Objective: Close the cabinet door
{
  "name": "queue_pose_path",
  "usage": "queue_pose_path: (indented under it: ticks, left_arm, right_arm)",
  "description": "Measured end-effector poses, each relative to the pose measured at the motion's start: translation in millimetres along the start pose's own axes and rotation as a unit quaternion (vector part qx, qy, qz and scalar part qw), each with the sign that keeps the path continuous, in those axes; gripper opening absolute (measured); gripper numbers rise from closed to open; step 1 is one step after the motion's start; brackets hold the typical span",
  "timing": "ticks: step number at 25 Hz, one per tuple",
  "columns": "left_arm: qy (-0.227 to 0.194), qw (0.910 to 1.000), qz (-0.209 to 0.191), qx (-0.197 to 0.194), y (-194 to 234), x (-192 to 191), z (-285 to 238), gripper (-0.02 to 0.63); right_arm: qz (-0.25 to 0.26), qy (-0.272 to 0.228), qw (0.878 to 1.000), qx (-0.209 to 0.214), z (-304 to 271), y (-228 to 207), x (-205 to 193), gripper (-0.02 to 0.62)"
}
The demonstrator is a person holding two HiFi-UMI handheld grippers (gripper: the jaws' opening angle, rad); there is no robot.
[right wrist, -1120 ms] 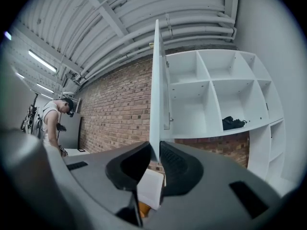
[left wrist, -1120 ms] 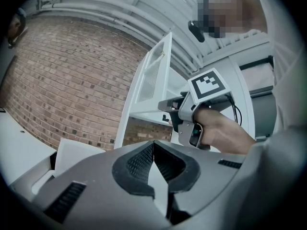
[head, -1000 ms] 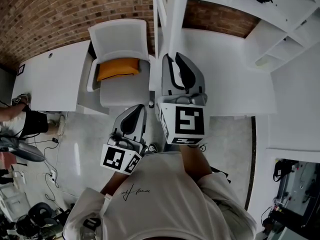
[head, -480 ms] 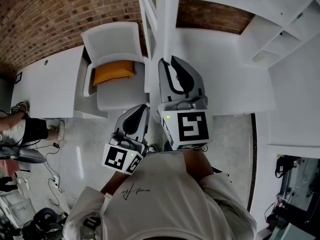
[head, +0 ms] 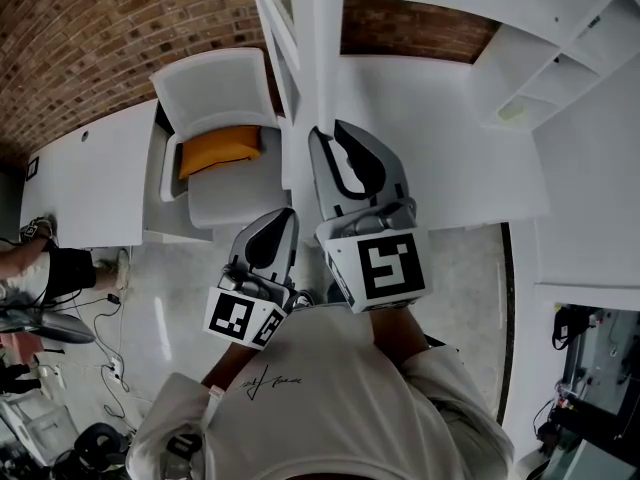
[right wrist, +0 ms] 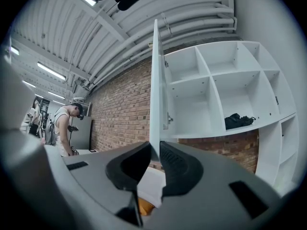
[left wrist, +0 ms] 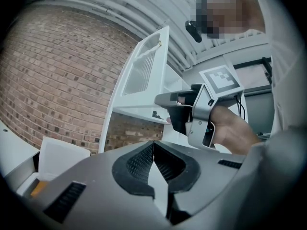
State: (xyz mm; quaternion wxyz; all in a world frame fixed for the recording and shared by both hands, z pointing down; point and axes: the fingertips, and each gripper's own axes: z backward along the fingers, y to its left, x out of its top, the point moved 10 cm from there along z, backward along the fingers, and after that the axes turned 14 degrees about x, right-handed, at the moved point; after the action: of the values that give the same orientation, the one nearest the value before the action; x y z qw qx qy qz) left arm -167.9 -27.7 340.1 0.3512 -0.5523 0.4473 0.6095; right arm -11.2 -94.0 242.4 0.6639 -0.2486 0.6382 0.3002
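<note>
- You stood facing a red brick wall (head: pixel 120 18).
- A white chair (head: pixel 225 83) with an orange cushion (head: pixel 220 150) sat beside a white desk (head: pixel 85 173).
- The floor (head: pixel 180 298) below you was pale.
- Strip lights (right wrist: pixel 50 71) shone overhead.

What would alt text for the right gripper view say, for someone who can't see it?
A white cabinet door, seen edge-on and swung open, runs down into the narrow gap of the right gripper, apparently pinched. Open white shelves stand right, a brick wall left.
</note>
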Motion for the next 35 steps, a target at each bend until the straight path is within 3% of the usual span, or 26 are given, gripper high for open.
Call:
queue_pose_path:
  ticks: [35]
  left_arm:
    - [0.000, 1.0000, 0.002, -0.009, -33.6, -6.8, -58.3, 0.017]
  right_arm:
    - [-0.004, -0.004, 0.999, 0.043, 22.0, -61.7, -2.2, 0.067]
